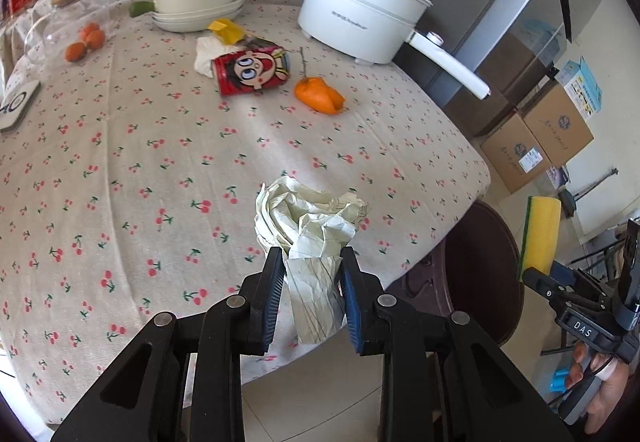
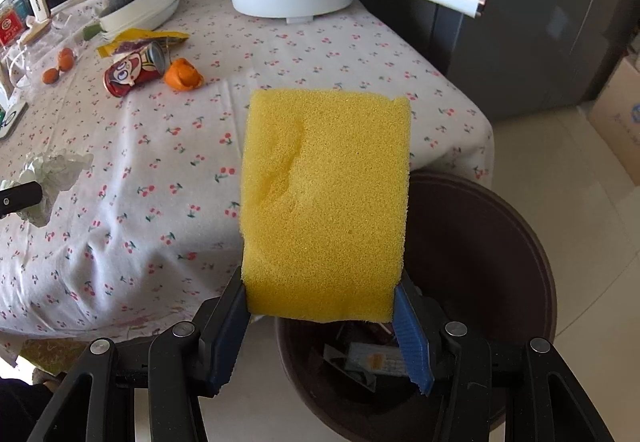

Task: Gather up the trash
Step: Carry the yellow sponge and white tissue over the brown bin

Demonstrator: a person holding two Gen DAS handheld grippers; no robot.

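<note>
In the left wrist view, the left gripper sits at the lower centre of the frame, clenched on a crumpled wad of pale paper whose bulk fans out above the pads, held over the near edge of the cherry-print surface, presumably lifted clear so it can be carried to the bin. Farther up the frame lie a red cartoon can on its side, an orange peel just right of it, and a yellow wrapper with a white tissue behind the can, all apparently trash not yet gathered. The dark brown bin shows at the right, beside the surface's edge. In the right wrist view, the right gripper grasps a yellow sponge by its lower end, upright and filling the centre, directly above the bin's open mouth, where some scraps already lie, though their nature is hard to tell. The sponge looks poised either for dropping or for wiping; I judge dropping more likely.
</note>
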